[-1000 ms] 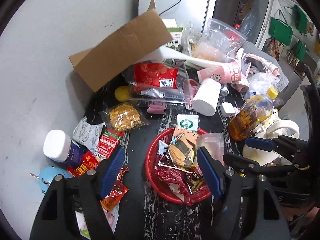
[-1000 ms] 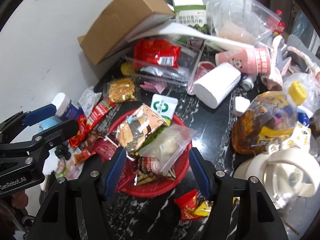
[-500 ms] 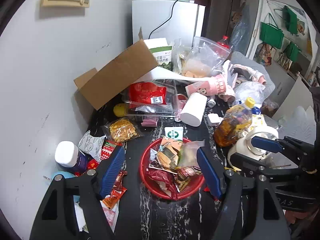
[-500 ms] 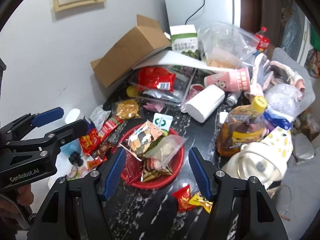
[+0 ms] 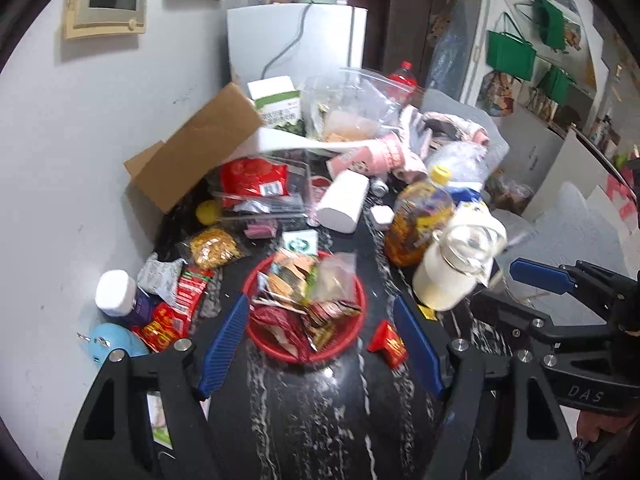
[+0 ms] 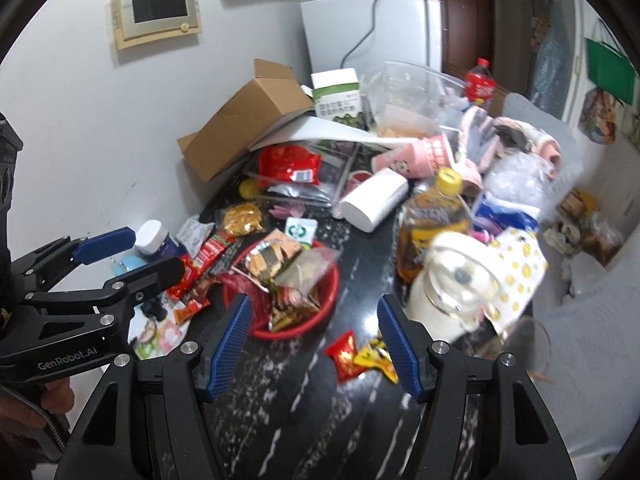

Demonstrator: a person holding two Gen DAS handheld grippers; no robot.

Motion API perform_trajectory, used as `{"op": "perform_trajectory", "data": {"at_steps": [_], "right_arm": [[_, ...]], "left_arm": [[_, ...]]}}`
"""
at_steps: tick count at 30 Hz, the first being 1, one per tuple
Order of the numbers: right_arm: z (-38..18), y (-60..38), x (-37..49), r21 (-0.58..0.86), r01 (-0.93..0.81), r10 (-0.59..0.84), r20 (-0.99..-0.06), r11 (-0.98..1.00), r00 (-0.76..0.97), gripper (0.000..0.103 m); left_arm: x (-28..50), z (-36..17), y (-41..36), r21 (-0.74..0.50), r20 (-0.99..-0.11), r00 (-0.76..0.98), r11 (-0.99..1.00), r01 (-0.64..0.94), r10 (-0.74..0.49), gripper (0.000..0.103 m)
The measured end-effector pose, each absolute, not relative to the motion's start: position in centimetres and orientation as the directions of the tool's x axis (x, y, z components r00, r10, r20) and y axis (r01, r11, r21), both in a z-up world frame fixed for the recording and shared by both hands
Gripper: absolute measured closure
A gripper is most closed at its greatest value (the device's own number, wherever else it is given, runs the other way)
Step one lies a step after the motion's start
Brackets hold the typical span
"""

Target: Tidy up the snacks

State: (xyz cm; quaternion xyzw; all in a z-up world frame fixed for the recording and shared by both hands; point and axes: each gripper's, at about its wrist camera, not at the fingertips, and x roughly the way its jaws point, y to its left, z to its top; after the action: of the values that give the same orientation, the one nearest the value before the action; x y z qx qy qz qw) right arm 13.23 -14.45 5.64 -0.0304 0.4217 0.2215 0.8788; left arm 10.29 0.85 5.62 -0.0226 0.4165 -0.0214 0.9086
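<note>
A red basket (image 5: pixel 362 298) (image 6: pixel 334 280) heaped with snack packets (image 5: pixel 304 280) stands on the black marble table. More red packets (image 5: pixel 176 312) lie left of it. A red packet (image 6: pixel 342 354) and a yellow one (image 6: pixel 374 356) lie loose at its right front. My left gripper (image 5: pixel 320 342) hovers above the basket's near side, open, with nothing between its blue pads. My right gripper (image 6: pixel 314 340) hangs beside it, also open and holding nothing. Each shows in the other's view: the right gripper (image 5: pixel 496 286) at the right edge, the left gripper (image 6: pixel 156 254) at the left edge.
A cardboard box (image 5: pixel 196 152), a clear case with a red bag (image 5: pixel 256 178), a paper roll (image 5: pixel 344 200), pink cups (image 5: pixel 372 154), an oil bottle (image 5: pixel 420 216) and a white kettle (image 5: pixel 452 268) crowd the table behind and right. A white-capped jar (image 5: pixel 116 292) stands left.
Both grippers have drawn back and upward from the basket, so it looks smaller and more of the room shows. Their jaws stand as before and nothing was picked up.
</note>
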Motion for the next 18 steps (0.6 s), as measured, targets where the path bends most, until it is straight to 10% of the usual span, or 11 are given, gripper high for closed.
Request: {"op": "perform_trajectory", "data": {"at_steps": [18], "right_arm": [[-0.4,-21.1,9.8,0.173,-0.259,0.281,-0.834,0.95,0.474,0.038]], "left_arm": [[9.0,-1.2,-5.4,-0.09,-0.852,0.503,0.988,0.123,-0.141,0.029]]}}
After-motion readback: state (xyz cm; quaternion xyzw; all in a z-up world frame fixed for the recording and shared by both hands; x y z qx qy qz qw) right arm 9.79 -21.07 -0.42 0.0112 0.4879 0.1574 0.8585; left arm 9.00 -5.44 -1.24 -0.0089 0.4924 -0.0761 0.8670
